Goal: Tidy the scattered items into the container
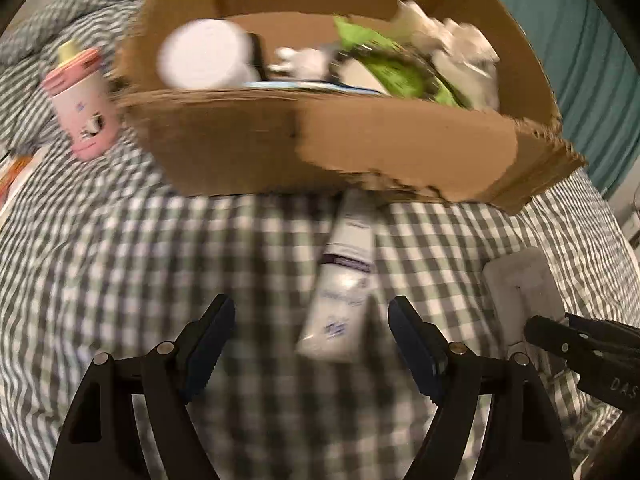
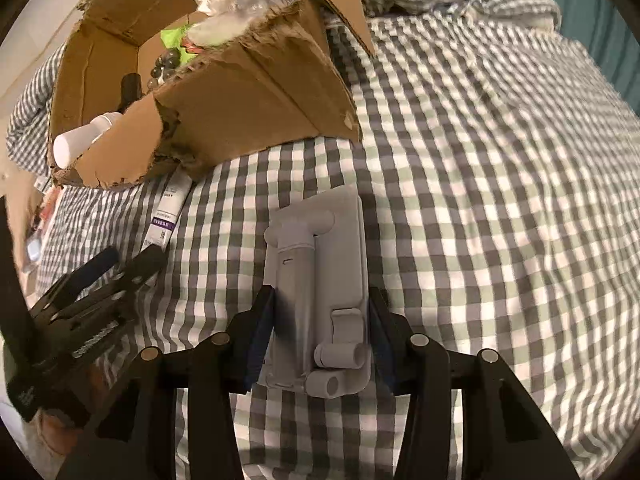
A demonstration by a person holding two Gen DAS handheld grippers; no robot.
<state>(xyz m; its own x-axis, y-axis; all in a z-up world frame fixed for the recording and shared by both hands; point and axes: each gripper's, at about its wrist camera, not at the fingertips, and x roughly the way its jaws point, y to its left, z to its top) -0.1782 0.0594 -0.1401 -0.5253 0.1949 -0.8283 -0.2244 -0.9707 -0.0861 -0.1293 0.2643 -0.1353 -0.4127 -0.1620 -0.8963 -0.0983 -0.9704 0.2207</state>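
Right hand-held gripper [image 2: 320, 340] is clamped on a grey plastic folding phone stand [image 2: 320, 292] lying on the green-white gingham bed cover [image 2: 480, 200], near side of the torn brown cardboard box [image 2: 248, 92]. Left hand-held gripper [image 1: 312, 344] is wide open, empty, w/ a white squeeze tube [image 1: 340, 300] between its fingers, far end at the box. Lift stand level, clear the ragged rim, drop inside. Tube text too blurred to read; "DAS" shows on a gripper.

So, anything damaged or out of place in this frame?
Yes. The cardboard box has a ragged, torn front edge. A white tube lies on the checked bedding, its far end tucked under that torn edge rather than inside the box.
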